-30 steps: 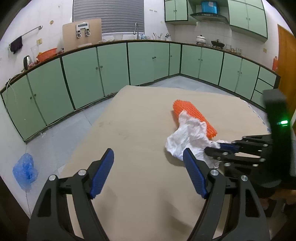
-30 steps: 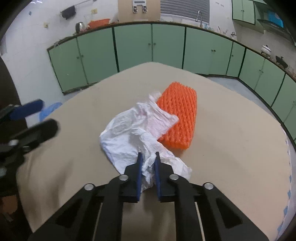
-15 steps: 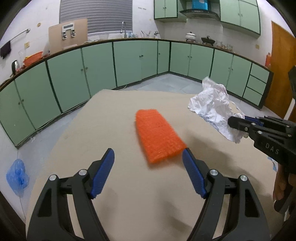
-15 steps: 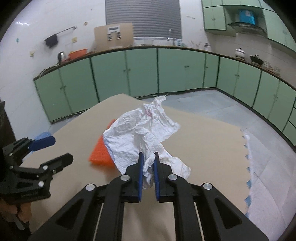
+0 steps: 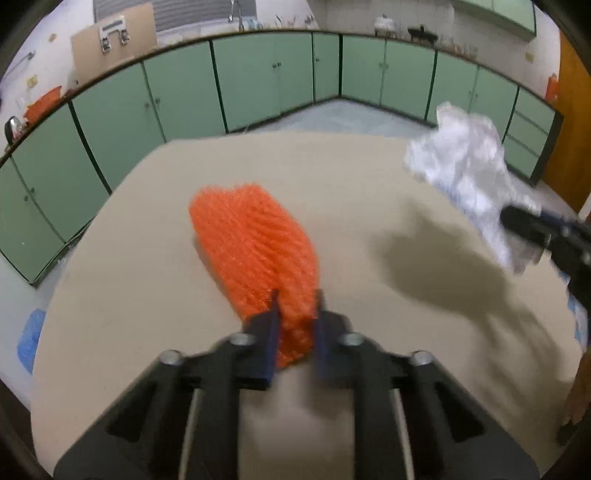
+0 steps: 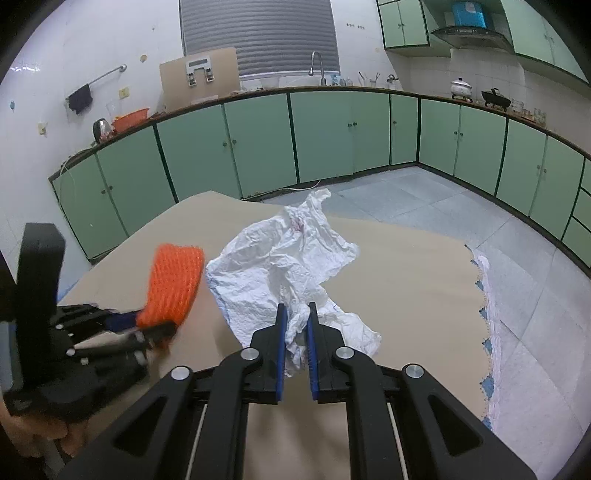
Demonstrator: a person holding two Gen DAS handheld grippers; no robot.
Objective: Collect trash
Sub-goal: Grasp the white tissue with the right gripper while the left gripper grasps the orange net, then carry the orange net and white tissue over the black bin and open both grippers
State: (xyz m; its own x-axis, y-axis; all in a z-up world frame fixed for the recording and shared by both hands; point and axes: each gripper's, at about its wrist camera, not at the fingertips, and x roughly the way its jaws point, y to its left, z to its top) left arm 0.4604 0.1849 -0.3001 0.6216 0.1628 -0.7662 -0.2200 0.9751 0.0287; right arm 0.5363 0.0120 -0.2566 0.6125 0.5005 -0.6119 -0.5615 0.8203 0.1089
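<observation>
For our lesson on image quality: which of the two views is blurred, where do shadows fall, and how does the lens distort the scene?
Left wrist view: motion-blurred at the left gripper and orange foam net; a dark shadow lies on the table beneath the white bag. Right wrist view: mostly sharp; fisheye curves the green cabinets.

Green cabinets (image 6: 325,136) run along the white tiled walls (image 6: 74,48) under a dark counter. A grey shutter (image 6: 258,33) covers the window, and the floor (image 6: 424,199) is pale tile.
</observation>
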